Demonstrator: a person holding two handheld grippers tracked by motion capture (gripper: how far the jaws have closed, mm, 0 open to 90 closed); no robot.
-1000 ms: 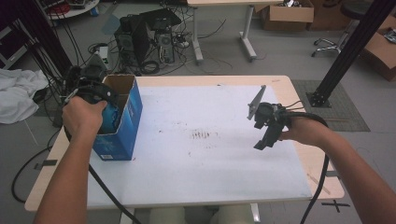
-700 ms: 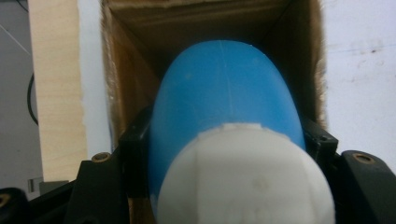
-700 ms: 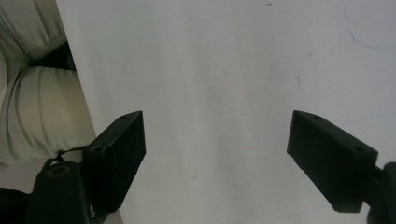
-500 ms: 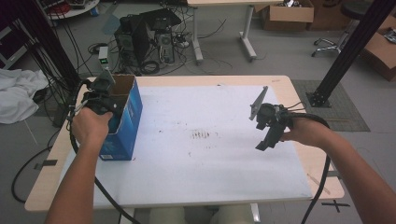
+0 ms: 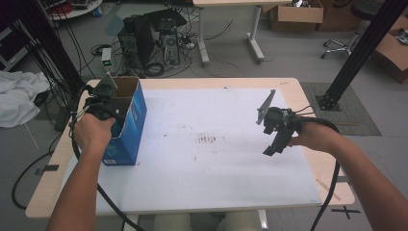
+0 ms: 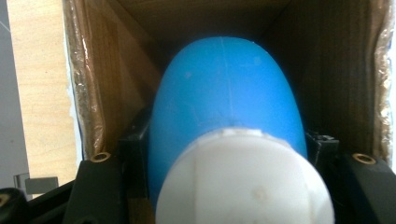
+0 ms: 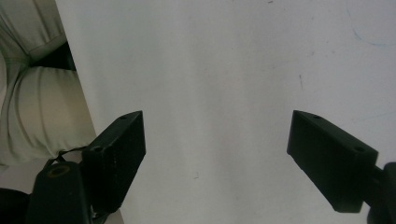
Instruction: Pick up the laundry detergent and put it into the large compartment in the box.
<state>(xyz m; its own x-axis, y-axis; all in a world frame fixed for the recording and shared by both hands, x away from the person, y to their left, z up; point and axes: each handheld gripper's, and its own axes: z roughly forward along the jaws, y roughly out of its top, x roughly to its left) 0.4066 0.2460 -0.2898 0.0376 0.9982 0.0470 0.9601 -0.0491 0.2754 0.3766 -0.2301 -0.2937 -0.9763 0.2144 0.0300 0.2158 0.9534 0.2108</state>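
In the high view, the left gripper (image 5: 103, 103) reaches into the open top of a blue cardboard box (image 5: 126, 126) that stands at the left side of the white tabletop (image 5: 216, 168). The right gripper (image 5: 274, 137) hangs above the right part of the tabletop, well apart from the box.

In the left gripper view, the fingers (image 6: 133, 149) close on a blue bottle with a white cap (image 6: 229, 140), one on each side of it, between the brown inner walls of the box (image 6: 327, 70).

In the right gripper view, the two black fingers (image 7: 119, 149) stand wide apart with nothing between them, above the bare white tabletop (image 7: 210, 70). The person's light trousers (image 7: 37, 107) are at the left.
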